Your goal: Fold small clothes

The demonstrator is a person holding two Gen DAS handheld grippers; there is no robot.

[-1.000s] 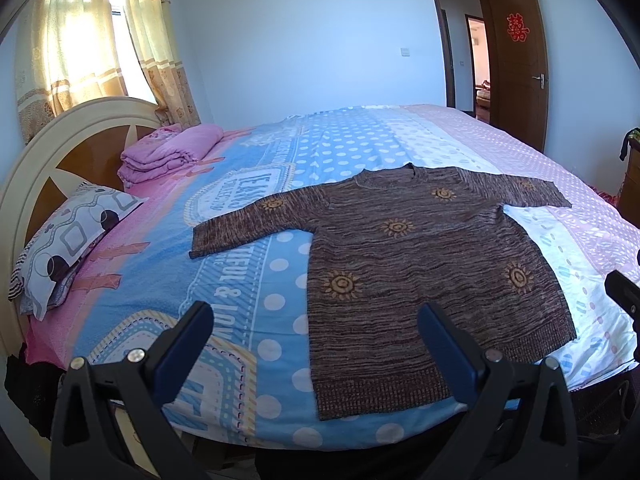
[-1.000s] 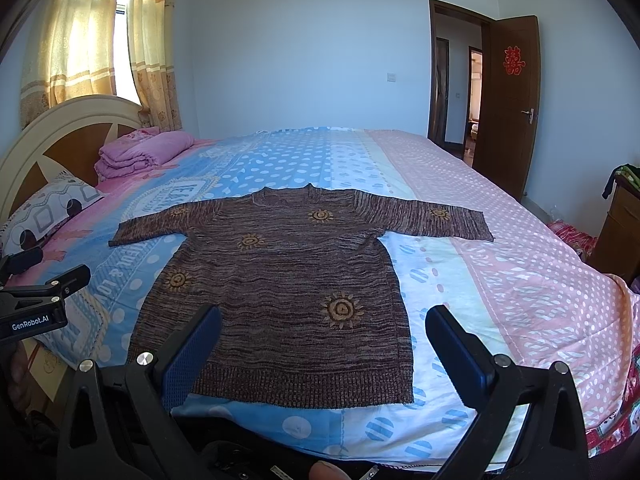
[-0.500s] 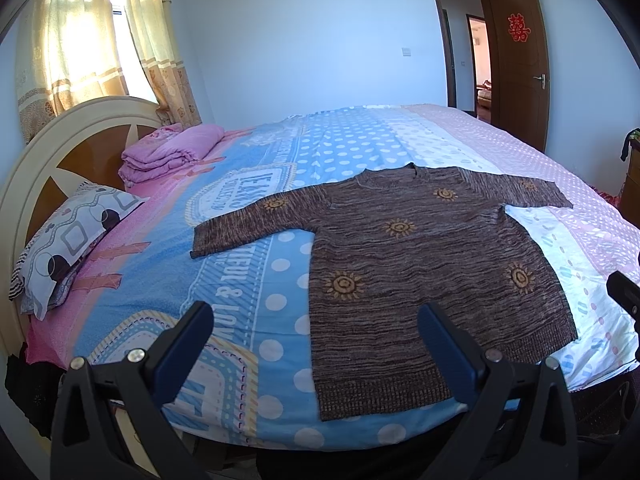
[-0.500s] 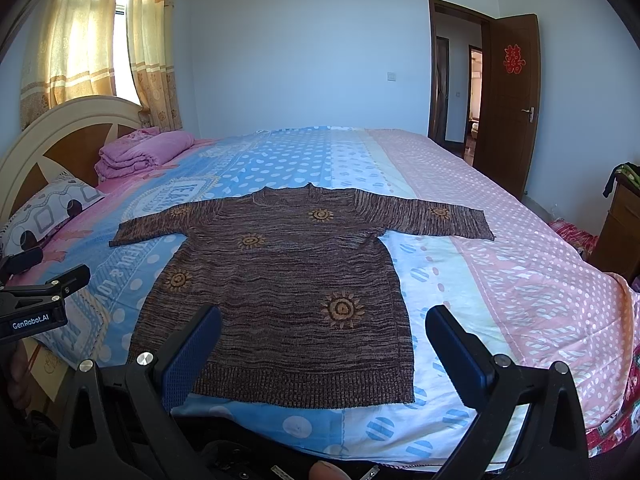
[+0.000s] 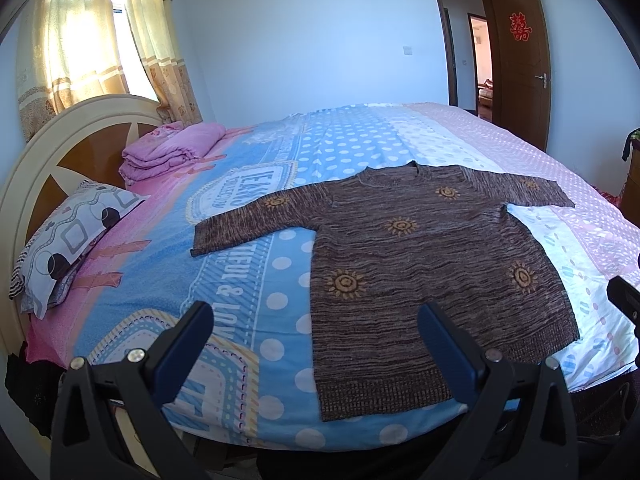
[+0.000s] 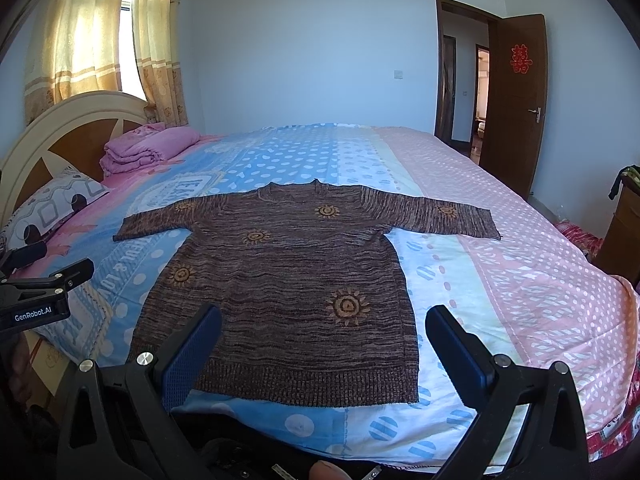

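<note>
A brown knit sweater with yellow sun motifs lies flat and spread out on the bed, both sleeves stretched sideways; it also shows in the right wrist view. My left gripper is open and empty, held above the bed's near edge by the sweater's lower left hem. My right gripper is open and empty, held above the middle of the sweater's hem. Neither touches the sweater.
The bed has a blue and pink patterned cover. A folded pink blanket and a patterned pillow lie by the headboard at left. A brown door stands open at right. A wooden cabinet is at far right.
</note>
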